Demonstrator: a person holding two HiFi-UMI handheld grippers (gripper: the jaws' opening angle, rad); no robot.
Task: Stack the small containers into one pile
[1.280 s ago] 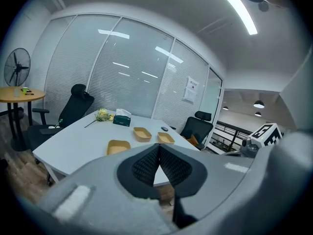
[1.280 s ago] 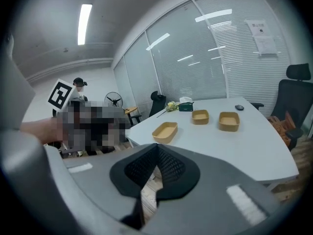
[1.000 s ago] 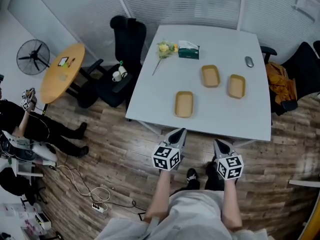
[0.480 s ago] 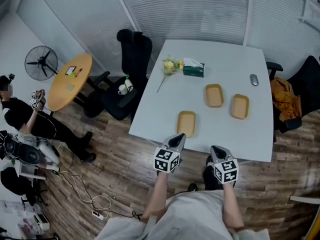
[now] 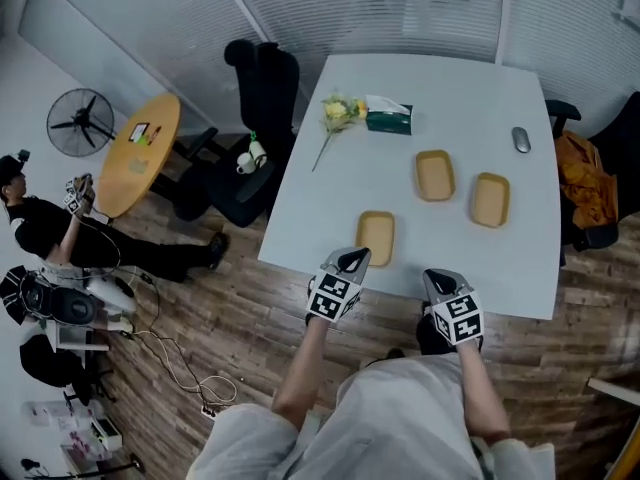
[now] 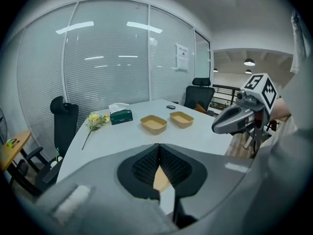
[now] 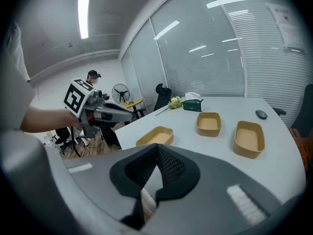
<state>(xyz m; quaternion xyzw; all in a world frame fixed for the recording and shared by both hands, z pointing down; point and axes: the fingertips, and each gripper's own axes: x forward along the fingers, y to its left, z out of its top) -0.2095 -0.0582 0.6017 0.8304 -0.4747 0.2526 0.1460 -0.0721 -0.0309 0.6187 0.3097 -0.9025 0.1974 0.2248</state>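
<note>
Containers (image 5: 376,238), three, empty, apart on table (image 5: 455,93).

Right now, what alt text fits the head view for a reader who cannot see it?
From above: three separate tan containers on a white table, the near container, middle container and right container, none stacked. The left gripper and right gripper hover shut and empty at the near edge. Flowers, a tissue box and a mouse lie farther back.

No print is legible (the wall notice (image 6: 182,57) is too small).
</note>
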